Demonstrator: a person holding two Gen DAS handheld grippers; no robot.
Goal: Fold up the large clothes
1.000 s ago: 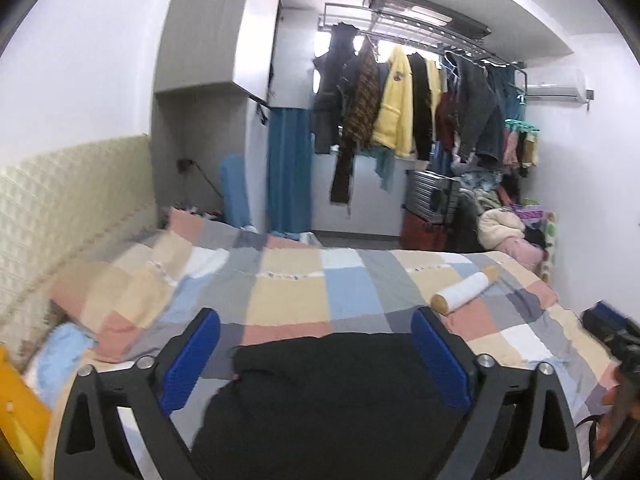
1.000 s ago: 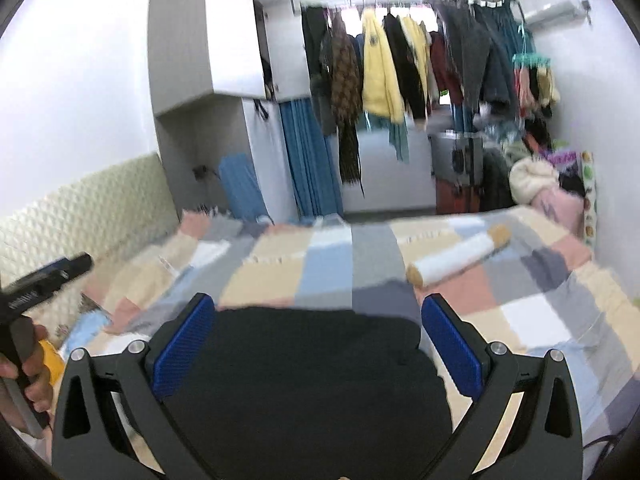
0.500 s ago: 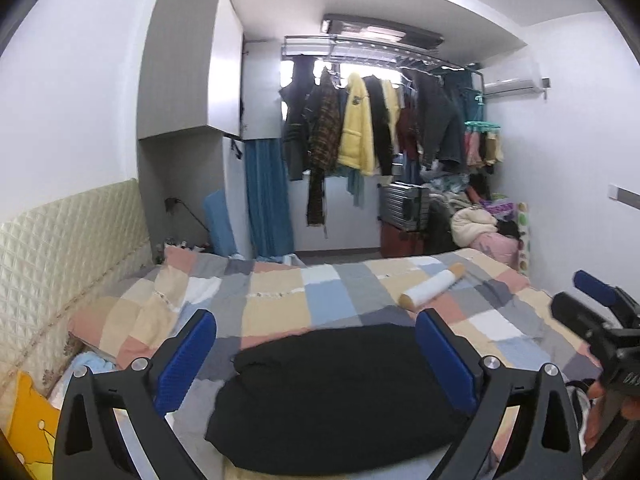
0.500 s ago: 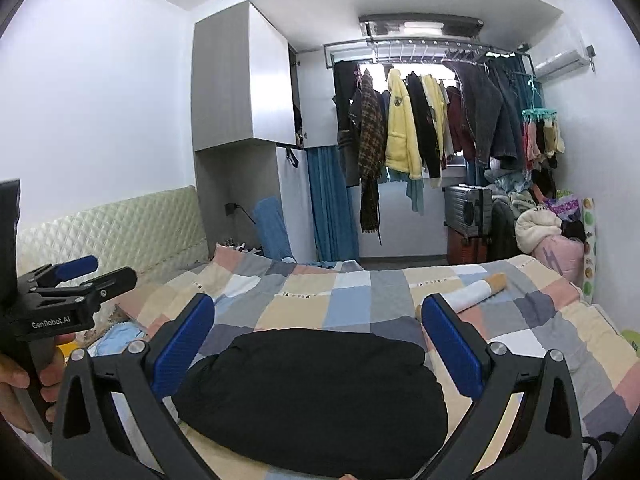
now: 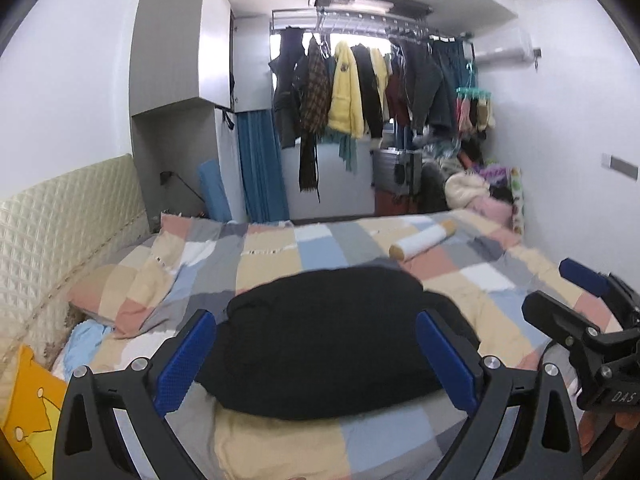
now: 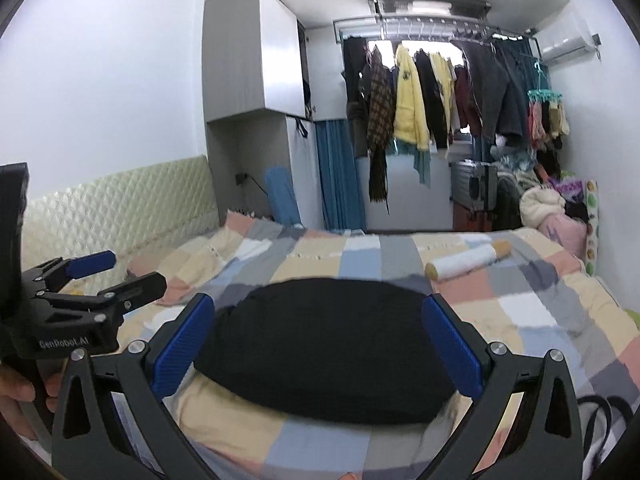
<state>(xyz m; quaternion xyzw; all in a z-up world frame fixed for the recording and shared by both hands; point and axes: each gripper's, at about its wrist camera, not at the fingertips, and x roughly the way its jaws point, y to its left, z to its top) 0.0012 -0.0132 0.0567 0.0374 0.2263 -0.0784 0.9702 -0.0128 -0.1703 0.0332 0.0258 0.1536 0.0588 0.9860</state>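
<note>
A black garment [image 5: 332,332] lies folded in a rounded heap on the checked bedspread [image 5: 280,252]; it also shows in the right wrist view [image 6: 324,340]. My left gripper [image 5: 316,356] is open and empty, held above the near side of the garment, apart from it. My right gripper [image 6: 320,344] is open and empty too, above the garment's near edge. The right gripper shows at the right edge of the left wrist view [image 5: 576,300], and the left gripper at the left of the right wrist view [image 6: 112,272]. Both are open there.
A white roll with tan ends [image 5: 424,240] lies on the bed behind the garment, to the right. A padded cream headboard [image 5: 60,216] runs along the left. A yellow cushion [image 5: 28,404] lies at the near left. Hanging clothes [image 5: 360,92] and piled laundry [image 5: 476,192] fill the far end.
Both grippers have drawn back and up from the black garment, so more of the bed and room shows. Each stayed open. The garment has not moved.
</note>
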